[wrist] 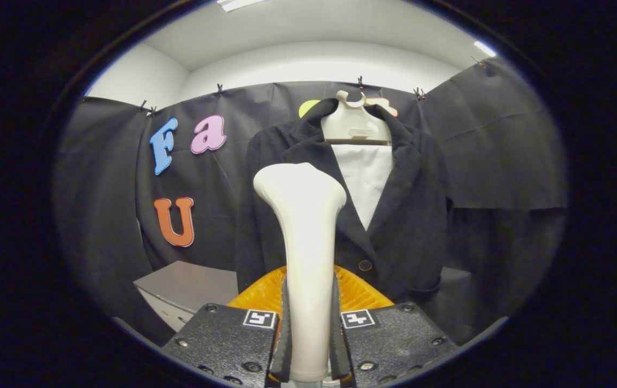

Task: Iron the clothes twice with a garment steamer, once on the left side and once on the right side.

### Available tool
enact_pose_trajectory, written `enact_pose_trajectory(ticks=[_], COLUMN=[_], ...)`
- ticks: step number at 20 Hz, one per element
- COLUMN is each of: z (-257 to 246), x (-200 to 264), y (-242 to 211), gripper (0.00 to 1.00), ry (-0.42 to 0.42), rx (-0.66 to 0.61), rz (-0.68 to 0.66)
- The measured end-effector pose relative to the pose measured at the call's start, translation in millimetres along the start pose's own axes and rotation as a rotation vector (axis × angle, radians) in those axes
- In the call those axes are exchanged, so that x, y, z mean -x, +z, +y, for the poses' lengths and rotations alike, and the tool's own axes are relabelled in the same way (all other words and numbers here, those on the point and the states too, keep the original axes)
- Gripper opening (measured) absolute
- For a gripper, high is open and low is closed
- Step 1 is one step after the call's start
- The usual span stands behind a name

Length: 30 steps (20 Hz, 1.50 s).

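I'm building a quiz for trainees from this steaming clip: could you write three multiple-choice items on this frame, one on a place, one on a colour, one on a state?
1. Where is the steamer?
A. Lying on the grey box
B. Between the gripper's fingers, ahead of the jacket
C. Hanging from the hanger

2. What colour is the jacket?
A. Black
B. Red
C. Light blue

3. What is the gripper doing?
A. Open, holding nothing
B. Shut on the steamer's handle
C. Shut on the jacket's sleeve

Answers: 1 B, the handle rises from between the fingers with the jacket behind it. 2 A, the cloth is black around a white panel. 3 B, both fingers press the handle's sides.
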<state>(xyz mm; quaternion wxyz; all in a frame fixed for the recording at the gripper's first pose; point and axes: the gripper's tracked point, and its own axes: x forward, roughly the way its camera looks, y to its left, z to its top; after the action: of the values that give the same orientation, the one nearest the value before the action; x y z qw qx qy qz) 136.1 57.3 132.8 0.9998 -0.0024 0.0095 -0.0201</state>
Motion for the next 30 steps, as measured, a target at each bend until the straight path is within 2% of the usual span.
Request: enact_pose_trajectory(ticks=[12, 20, 30], z=[-40.7, -40.6, -48.8], x=[14.9, 17.6, 19.7], y=[-94.1, -144.5, -225.4], gripper=[0.30, 0.31, 0.31], ry=[-0.074, -0.076, -0.085], rx=[-0.048, 0.001, 0.016], rz=[0.097, 0.149, 0.293])
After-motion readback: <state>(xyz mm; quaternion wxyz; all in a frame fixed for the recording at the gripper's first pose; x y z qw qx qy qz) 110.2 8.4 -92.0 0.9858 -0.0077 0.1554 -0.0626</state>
